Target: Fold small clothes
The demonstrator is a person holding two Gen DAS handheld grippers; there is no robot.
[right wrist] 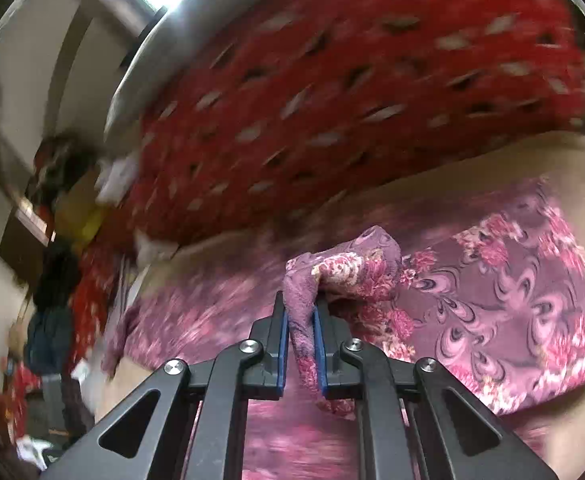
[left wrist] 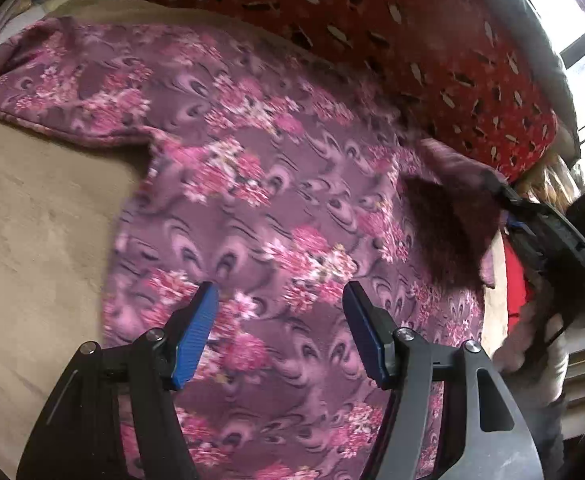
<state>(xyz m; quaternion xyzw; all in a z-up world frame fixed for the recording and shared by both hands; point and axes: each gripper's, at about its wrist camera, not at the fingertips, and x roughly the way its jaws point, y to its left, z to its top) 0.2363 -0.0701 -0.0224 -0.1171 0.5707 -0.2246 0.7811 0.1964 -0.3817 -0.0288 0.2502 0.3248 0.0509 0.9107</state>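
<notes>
A purple garment with pink flowers (left wrist: 276, 184) lies spread on a beige bed cover (left wrist: 40, 216), one sleeve stretched to the far left. My left gripper (left wrist: 280, 300) is open and empty, hovering over the garment's lower body. My right gripper (right wrist: 300, 316) is shut on a bunched edge of the garment (right wrist: 348, 268) and lifts it off the bed. In the left wrist view the right gripper (left wrist: 504, 192) shows at the right edge, holding that raised fold.
A red blanket with a pale leaf pattern (left wrist: 412, 40) lies piled along the far side of the bed. A bright window (left wrist: 572, 20) is at the upper right. Clothes and clutter (right wrist: 52, 280) stand beside the bed.
</notes>
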